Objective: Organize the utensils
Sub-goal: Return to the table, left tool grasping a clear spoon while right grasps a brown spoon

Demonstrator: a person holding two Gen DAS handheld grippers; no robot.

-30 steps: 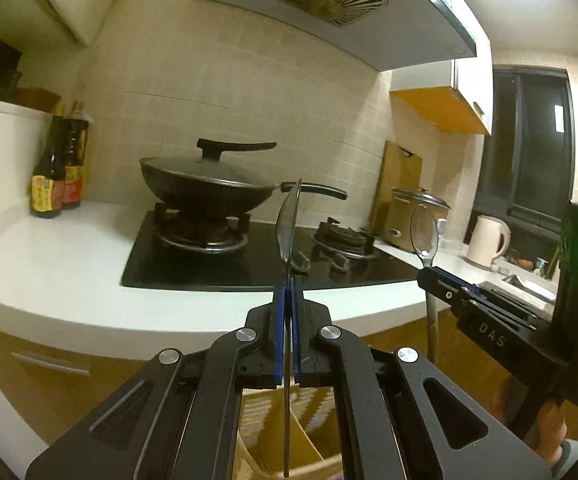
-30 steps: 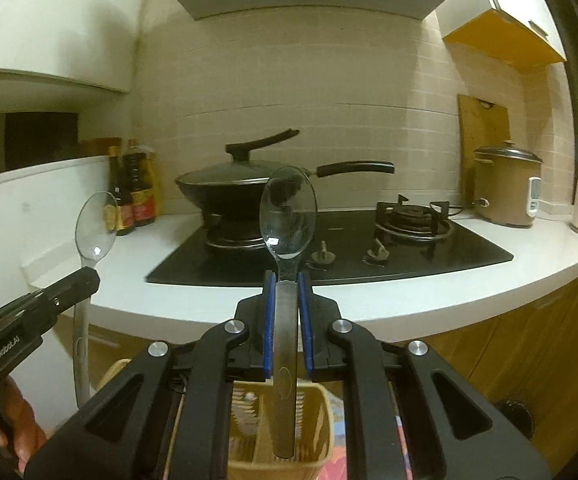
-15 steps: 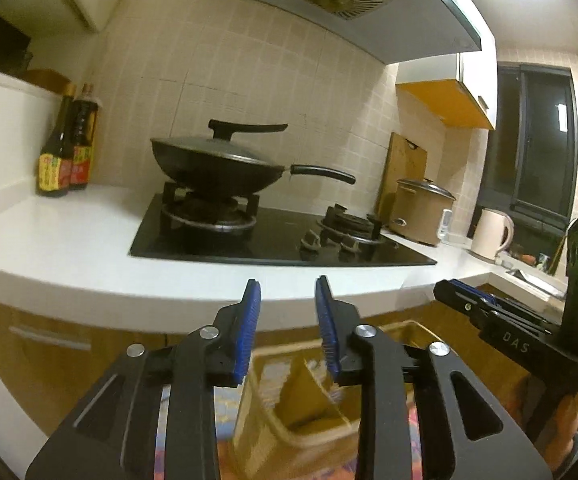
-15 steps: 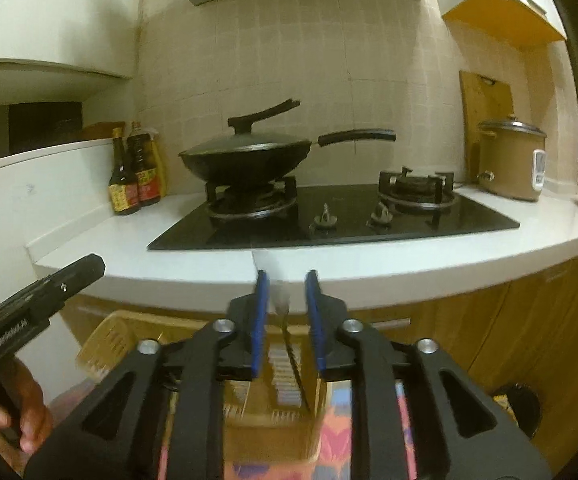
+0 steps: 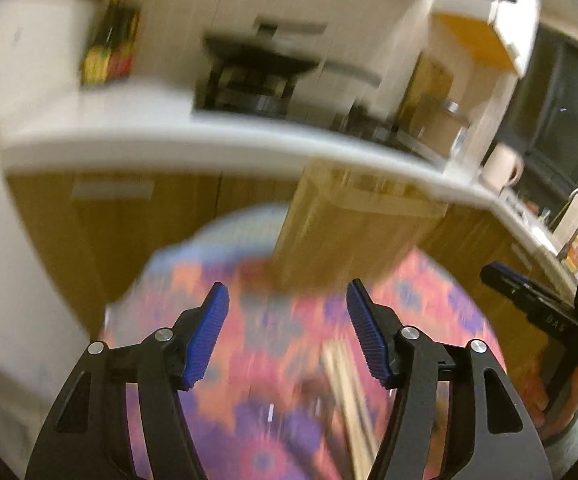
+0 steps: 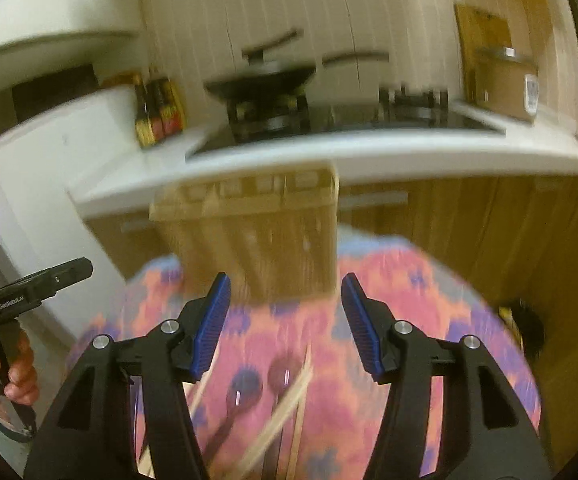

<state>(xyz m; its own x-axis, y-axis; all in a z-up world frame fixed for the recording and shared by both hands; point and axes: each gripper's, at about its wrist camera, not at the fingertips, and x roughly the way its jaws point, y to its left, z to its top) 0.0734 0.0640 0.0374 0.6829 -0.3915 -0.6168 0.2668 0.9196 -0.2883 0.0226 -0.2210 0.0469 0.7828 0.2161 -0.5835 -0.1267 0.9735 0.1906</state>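
Observation:
Both views are blurred by motion. A tan utensil holder (image 6: 257,236) stands on a round table with a pink and purple patterned cloth (image 6: 409,320); it also shows in the left wrist view (image 5: 341,228). My right gripper (image 6: 285,320) is open and empty above loose wooden chopsticks (image 6: 285,420) and two dark spoons (image 6: 245,392) lying on the cloth. My left gripper (image 5: 287,332) is open and empty above the cloth, with chopsticks (image 5: 349,400) under its right finger. Each gripper shows at the other view's edge.
A white counter (image 6: 329,152) runs behind the table, with a hob, a black wok (image 6: 261,80), sauce bottles (image 6: 157,112) and a rice cooker (image 6: 505,80). Wooden cabinet doors (image 6: 489,232) stand below it. A kettle (image 5: 501,168) and sink tap (image 5: 577,208) are to the right.
Both grippers let go of their spoons into the holder, opened wide and tilted down toward the table. The holder now stands farther ahead, and loose utensils on the cloth have come into view.

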